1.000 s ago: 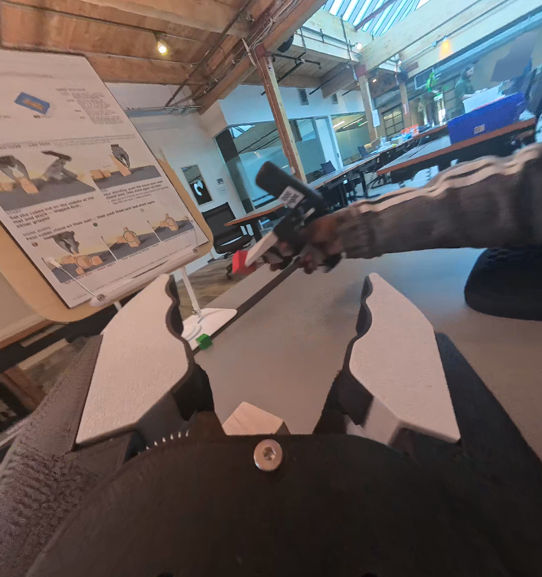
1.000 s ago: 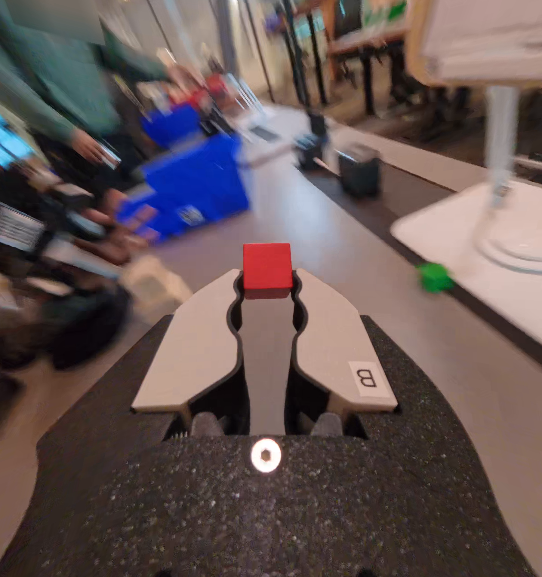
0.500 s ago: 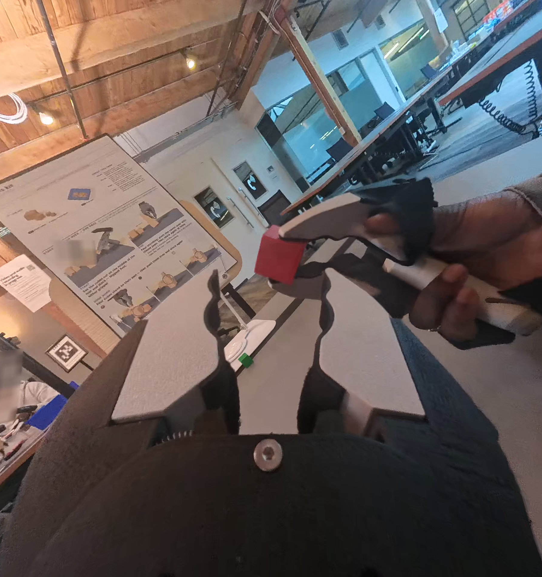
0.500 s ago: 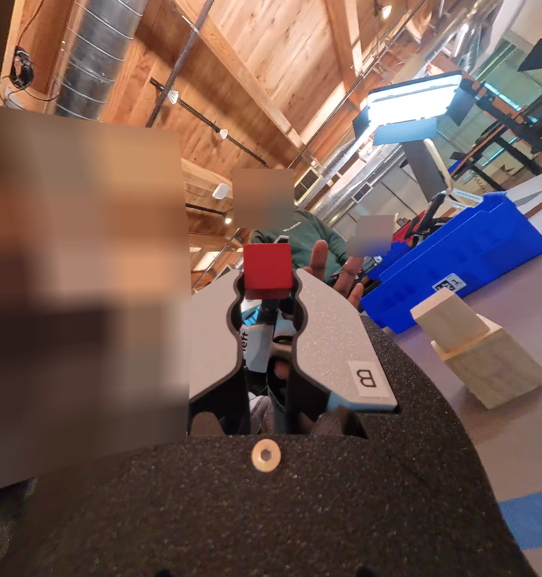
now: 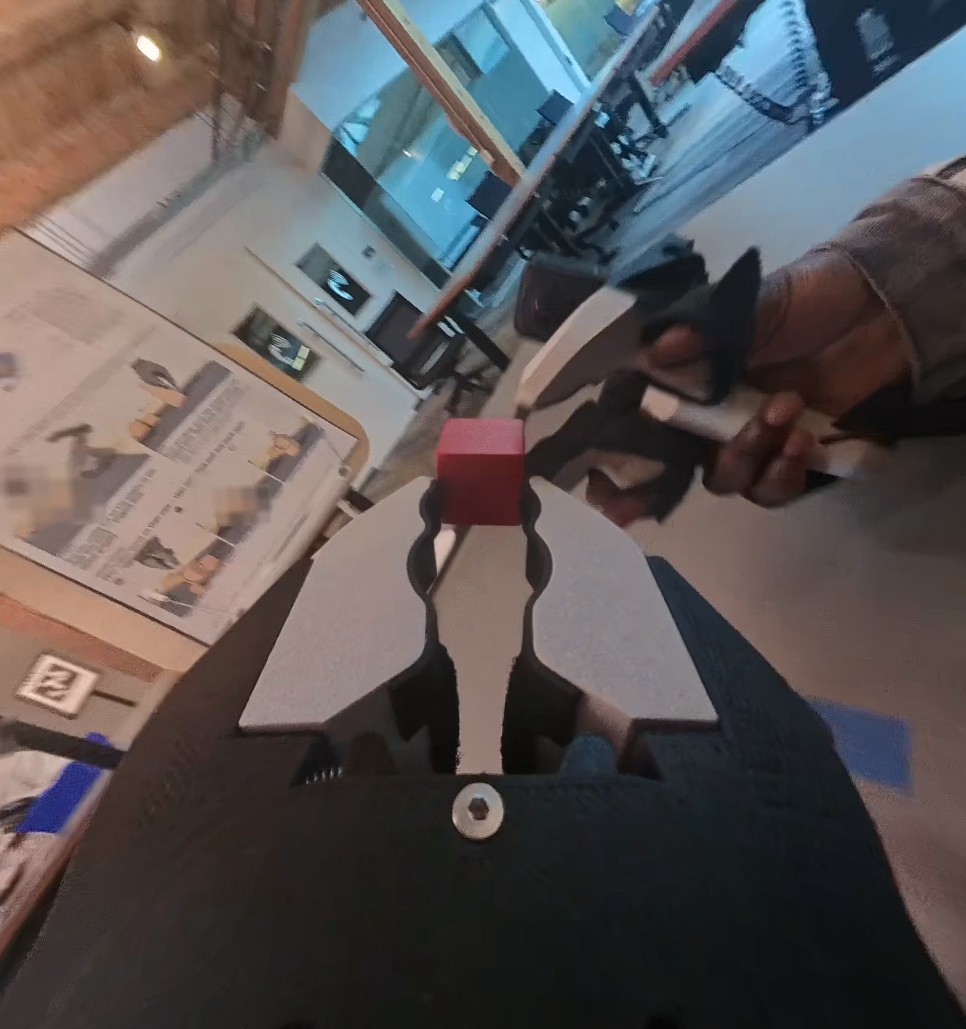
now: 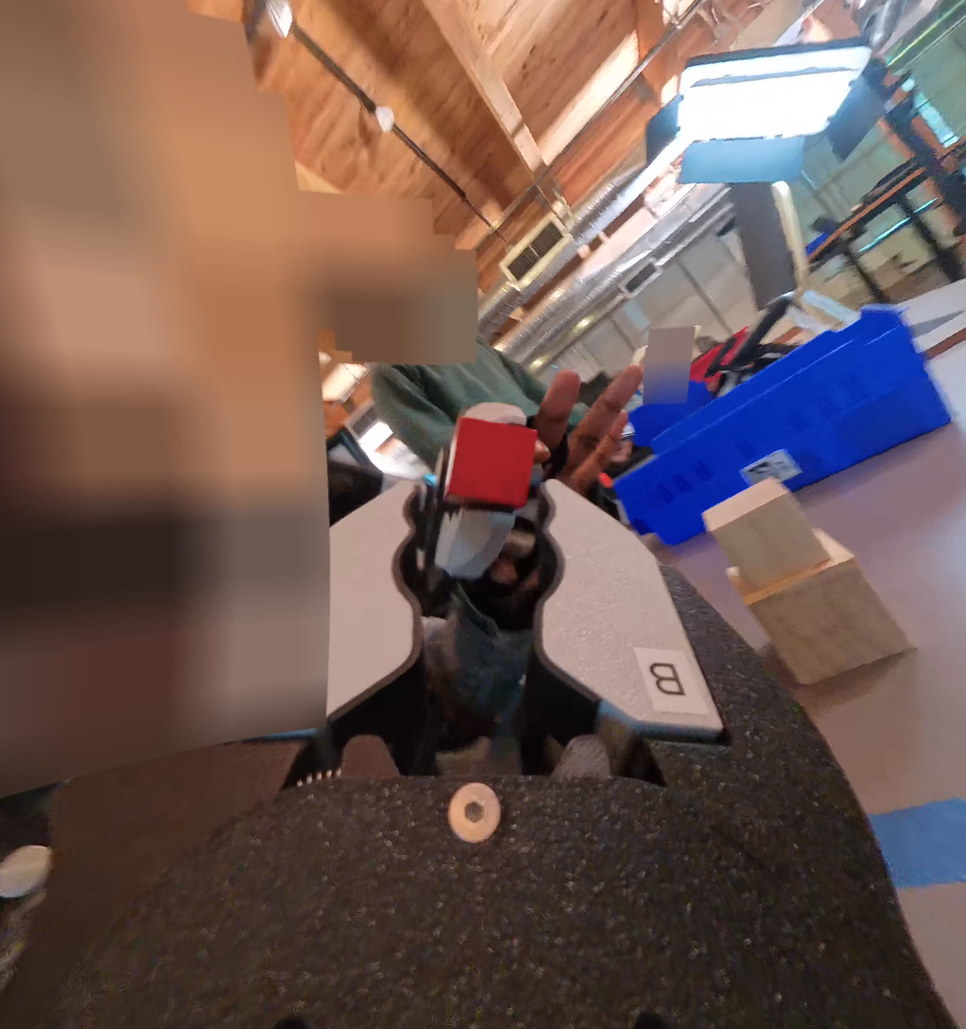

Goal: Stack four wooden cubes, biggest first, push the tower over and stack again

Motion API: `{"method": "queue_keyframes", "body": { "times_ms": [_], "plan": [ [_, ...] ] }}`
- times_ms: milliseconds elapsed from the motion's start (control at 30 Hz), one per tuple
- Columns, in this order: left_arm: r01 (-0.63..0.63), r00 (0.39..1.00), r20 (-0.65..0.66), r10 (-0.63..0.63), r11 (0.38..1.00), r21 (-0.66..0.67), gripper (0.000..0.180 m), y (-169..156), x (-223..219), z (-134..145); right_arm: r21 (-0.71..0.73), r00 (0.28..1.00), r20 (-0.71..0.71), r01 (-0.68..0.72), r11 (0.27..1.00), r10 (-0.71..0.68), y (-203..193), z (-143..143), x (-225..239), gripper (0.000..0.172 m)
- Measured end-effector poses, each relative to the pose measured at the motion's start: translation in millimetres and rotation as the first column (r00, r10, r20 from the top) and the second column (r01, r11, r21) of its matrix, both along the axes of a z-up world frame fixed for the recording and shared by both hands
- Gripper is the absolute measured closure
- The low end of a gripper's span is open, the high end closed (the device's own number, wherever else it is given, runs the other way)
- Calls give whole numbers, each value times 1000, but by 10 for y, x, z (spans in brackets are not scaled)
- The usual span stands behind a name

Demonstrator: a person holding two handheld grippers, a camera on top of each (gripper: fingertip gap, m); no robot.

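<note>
Two pale wooden cubes are stacked on the surface (image 6: 943,696): the big cube (image 6: 826,623) at the bottom and a smaller cube (image 6: 765,529) on it, set a little askew. That looks like half a tower. The third piece, a red cube (image 5: 481,473), is up in the air, not on the stack. The left gripper (image 5: 481,493) has it pinched at the very tips of its fingers, both pads against its sides. The right gripper (image 6: 481,490) faces it with fingers set a little wider than the cube, clear of it on both sides and holding nothing.

I'd say what's left is to put the red cube on the two, then a fourth, which I can't spot from either view. Whether this is the first build or the rebuild after the push, I can't tell.

The only container is a blue bin (image 6: 804,434) at the far end of the surface, just behind the stack. Its inside is hidden from this low angle, so I can't tell what it holds.
</note>
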State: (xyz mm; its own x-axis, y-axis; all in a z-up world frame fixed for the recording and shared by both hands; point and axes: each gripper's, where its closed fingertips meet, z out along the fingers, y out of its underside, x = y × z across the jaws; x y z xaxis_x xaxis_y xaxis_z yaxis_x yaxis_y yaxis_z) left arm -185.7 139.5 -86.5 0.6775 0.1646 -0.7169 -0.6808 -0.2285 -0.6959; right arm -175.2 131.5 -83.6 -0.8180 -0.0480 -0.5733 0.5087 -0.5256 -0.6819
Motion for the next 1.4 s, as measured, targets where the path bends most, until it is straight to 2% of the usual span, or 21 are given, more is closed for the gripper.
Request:
{"method": "queue_keyframes", "body": {
  "times_ms": [33,100,167,233,300,333,400,600,700,900,1267,1400],
  "plan": [
    [10,1000,29,-8,999,-53,152,-83,-70,2,67,997,-54,50,996,-46,18,-13,-13,123],
    [85,993,107,-58,958,-274,152,-293,-193,-135,233,969,-196,195,953,-150,70,-72,-59,116],
    [136,980,193,-49,875,-464,152,-526,-384,-256,359,928,-315,311,880,-200,106,-141,-98,106],
    [155,970,243,14,736,-659,152,-773,-611,-418,433,905,-370,370,822,-213,107,-212,-126,100],
    [143,964,248,96,597,-789,152,-959,-802,-514,492,902,-382,381,783,-199,72,-316,-139,97],
    [157,957,262,125,535,-830,152,-1021,-840,-546,511,907,-377,373,774,-188,50,-358,-144,95],
    [175,934,293,204,454,-874,152,-1073,-892,-583,519,920,-353,345,782,-172,15,-405,-142,94],
    [204,902,291,319,280,-938,152,-1115,-898,-642,493,918,-336,363,791,-212,100,-371,-180,97],
    [187,910,260,324,240,-953,152,-1099,-951,-686,499,914,-344,371,783,-214,106,-373,-180,97],
    [217,898,282,338,218,-952,152,-1068,-930,-767,492,916,-343,365,790,-210,93,-363,-169,98],
    [221,896,288,337,224,-949,152,-1040,-944,-784,476,916,-338,363,801,-214,101,-343,-166,99],
    [215,901,282,329,225,-950,144,-1039,-948,-795,478,917,-338,361,801,-211,98,-348,-165,99]
  ]
}}
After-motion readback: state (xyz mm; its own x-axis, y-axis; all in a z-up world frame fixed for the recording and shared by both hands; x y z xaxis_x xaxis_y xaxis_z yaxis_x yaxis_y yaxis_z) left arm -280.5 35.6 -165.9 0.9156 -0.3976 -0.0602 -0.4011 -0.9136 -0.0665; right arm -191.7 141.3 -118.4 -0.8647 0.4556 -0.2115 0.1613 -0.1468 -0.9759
